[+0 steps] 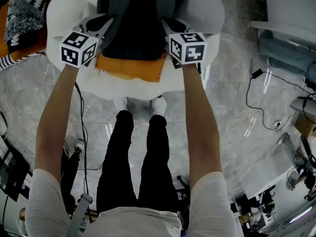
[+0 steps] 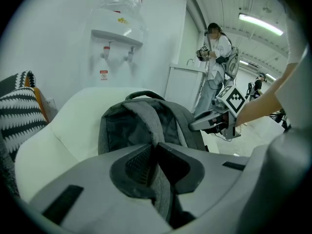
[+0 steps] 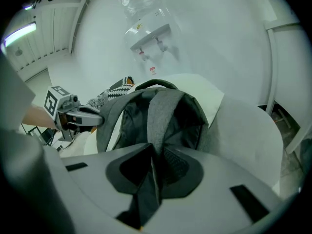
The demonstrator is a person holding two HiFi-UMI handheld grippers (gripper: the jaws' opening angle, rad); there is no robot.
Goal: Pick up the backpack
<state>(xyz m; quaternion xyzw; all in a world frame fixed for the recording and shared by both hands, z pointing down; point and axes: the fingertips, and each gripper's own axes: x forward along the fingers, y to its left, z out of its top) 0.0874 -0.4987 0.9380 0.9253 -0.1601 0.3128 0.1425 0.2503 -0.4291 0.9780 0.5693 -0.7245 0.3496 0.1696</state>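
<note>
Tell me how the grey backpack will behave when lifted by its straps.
Probably floppy: the backpack is soft fabric, its straps pinched flat in the left hand-held gripper and right hand-held gripper. It will likely sag and swing.

No legible text (dispenser sticker (image 2: 104, 75) too small)

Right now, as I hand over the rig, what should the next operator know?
Left gripper: shut on one shoulder strap of the grey fabric backpack.
Right gripper: shut on the other shoulder strap.
Backpack: upright on a flat orange cushion in the white rounded armchair.
Done: both straps gripped.
Left: lift it clear of the chair.
</note>
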